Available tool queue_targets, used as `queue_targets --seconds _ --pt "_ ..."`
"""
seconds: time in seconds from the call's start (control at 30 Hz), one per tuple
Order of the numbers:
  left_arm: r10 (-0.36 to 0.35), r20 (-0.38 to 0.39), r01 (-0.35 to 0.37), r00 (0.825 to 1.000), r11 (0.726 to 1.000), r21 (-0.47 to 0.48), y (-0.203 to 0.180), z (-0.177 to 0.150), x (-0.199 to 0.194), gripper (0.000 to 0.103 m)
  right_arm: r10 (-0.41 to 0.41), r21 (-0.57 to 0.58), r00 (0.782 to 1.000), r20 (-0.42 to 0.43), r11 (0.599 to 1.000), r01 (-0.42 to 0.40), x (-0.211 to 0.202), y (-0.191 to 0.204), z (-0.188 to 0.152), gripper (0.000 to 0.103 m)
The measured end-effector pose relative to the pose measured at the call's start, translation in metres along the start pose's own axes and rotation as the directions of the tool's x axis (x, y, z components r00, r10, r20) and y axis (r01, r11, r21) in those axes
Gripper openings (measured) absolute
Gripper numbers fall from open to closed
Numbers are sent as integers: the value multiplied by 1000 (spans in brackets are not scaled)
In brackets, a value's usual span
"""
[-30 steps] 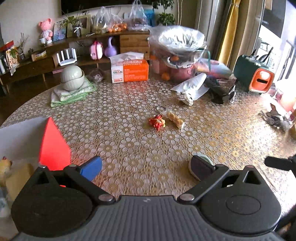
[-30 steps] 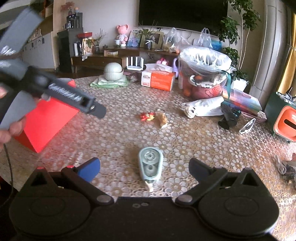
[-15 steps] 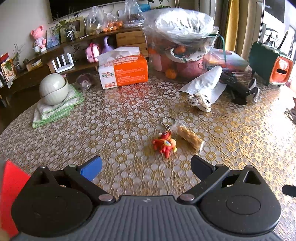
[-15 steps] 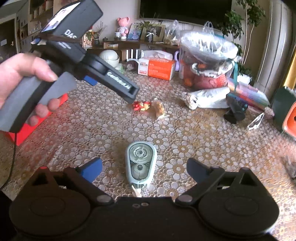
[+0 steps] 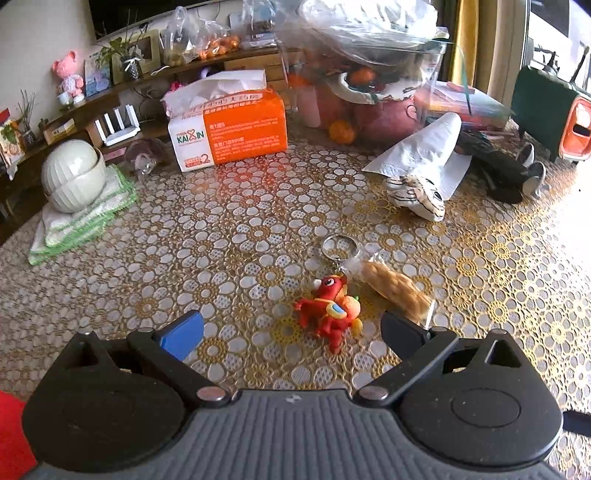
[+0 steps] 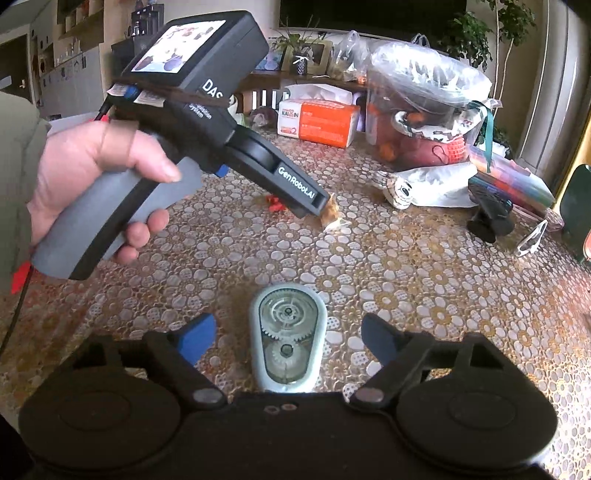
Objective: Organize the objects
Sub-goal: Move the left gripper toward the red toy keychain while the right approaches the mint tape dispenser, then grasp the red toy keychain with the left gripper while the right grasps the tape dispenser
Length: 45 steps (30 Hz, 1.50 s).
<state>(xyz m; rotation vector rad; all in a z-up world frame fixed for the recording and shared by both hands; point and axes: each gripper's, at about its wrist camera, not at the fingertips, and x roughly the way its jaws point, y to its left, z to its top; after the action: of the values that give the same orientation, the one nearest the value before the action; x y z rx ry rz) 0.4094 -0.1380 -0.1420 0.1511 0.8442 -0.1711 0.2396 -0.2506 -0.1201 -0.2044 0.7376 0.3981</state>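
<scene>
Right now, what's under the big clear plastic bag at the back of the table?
Under the clear plastic bag: oranges and a reddish pot. The crinkled plastic hides everything else inside.

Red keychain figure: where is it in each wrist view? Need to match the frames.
Left wrist: red keychain figure low centre, on the table between the open left tool's fingers.
Right wrist: only a red sliver mid-left, mostly hidden behind the left tool.
Shared landmark: orange tissue box at the table's far side.
</scene>
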Motion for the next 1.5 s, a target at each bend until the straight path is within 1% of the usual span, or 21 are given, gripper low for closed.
queue_targets --seconds 0.1,0.3,0.43,0.47,0.5,0.53,0.6,0.63,0.67,0.7,0.8,0.87,0.97,1.07,1.17,1.5 --pt "-7 -2 7 1000 1000 -11 1 -1 6 102 2 14 1000 -4 1000 -2 5 -1 1 78" --pt "8 23 -8 1000 1000 -2 -1 -2 12 102 -1 22 1000 2 1000 0 9 1 1 73" --pt "1 37 -1 999 1000 -2 -1 -2 13 100 -5 21 1000 -1 1000 5 12 2 0 65" --pt "-1 40 1 999 1000 -3 -1 -2 13 97 -6 19 1000 -4 1000 7 13 3 0 64" --pt "-10 45 10 999 1000 -5 -1 -2 12 91 -8 18 1000 -7 1000 9 14 3 -1 63" --pt "-17 48 18 999 1000 -6 -1 -2 12 88 -7 20 1000 -4 1000 7 14 4 -2 62" --pt "-18 59 18 998 1000 0 -2 -2 10 77 -4 28 1000 -1 1000 4 14 3 -2 60" --pt "-20 64 20 998 1000 7 -3 -2 9 74 -2 31 1000 0 1000 2 14 3 -2 60" --pt "-30 66 29 997 1000 10 -3 -2 9 66 -1 36 1000 1 999 1 14 3 -2 60" --pt "-46 67 46 997 999 7 -3 -2 8 56 -3 42 1000 3 999 3 14 3 -2 57" --pt "-74 63 75 995 997 -7 -2 -1 7 43 -11 57 1000 4 998 11 13 1 -3 52" --pt "-75 64 75 995 997 2 -4 -2 6 39 -12 69 1000 4 998 12 13 0 -4 51" --pt "-49 72 49 996 999 3 -5 -3 3 39 -13 79 1000 3 997 12 11 0 -5 51" --pt "-55 81 56 995 998 -10 -2 -6 -5 39 -16 85 1000 7 996 15 8 1 -6 51" --pt "-45 80 46 996 999 -18 0 -8 -14 39 -14 88 1000 11 996 13 4 3 -6 51" --pt "-69 78 73 995 996 -51 17 -17 -69 39 13 128 1000 23 992 -15 -23 2 2 51"
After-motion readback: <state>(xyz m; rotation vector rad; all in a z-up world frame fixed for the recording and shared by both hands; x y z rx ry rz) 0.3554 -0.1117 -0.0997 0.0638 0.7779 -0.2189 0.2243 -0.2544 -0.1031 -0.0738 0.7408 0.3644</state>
